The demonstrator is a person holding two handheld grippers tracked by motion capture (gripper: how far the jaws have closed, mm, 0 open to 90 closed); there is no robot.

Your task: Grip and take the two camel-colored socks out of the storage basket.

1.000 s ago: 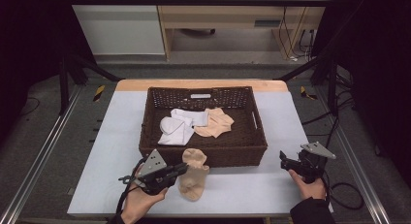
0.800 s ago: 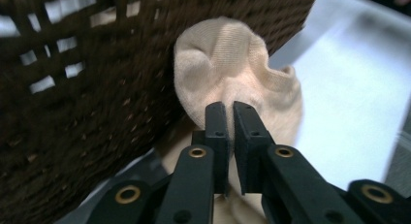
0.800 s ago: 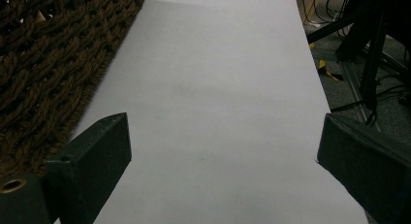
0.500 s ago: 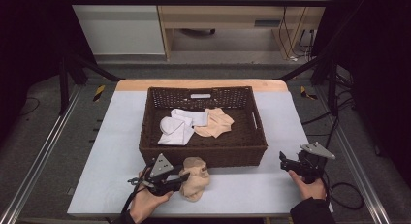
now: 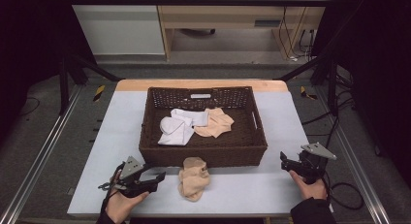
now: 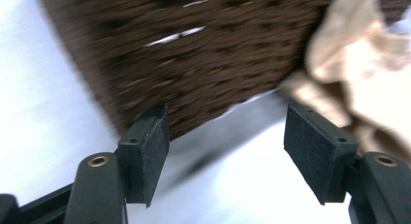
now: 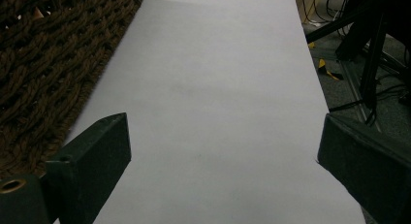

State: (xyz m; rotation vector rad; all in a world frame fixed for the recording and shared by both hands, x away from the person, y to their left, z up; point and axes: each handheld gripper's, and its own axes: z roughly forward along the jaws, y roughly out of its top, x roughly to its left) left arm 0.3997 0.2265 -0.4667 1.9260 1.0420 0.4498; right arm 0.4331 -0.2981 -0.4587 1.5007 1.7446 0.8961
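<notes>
Pale grey, your desk (image 5: 271, 185) stands in a dim room with dark framing at either side and a wooden unit beyond its far edge.

Nearest you, your left gripper (image 5: 154, 178) lies low over the front left of the desk, its grey three-cornered plate uppermost, pointing to your right. Its jaws are apart with nothing between them; the left gripper view confirms this, showing bare desk in the gap. Your left hand (image 5: 118, 204) grips it from below.

Just beside those jaws, to your right, a beige sock (image 5: 194, 177) lies crumpled on the desk, close to the front wall of the basket. I cannot tell whether it touches that wall. In the left gripper view the same sock (image 6: 358, 73) sits past the right-hand jaw, clear of both pads, though that view is blurred.

Your right gripper (image 5: 283, 159) is at the front right of the desk, well apart from the sock, held by your right hand (image 5: 306, 186). Its jaws stand wide apart over bare desk, with the basket wall (image 7: 43, 64) to one side.

Farther off, the dark brown woven basket (image 5: 203, 153) occupies the middle of the desk. Inside it lie white socks (image 5: 179, 126) on the left and a second beige sock (image 5: 214, 123) touching them on the right.
</notes>
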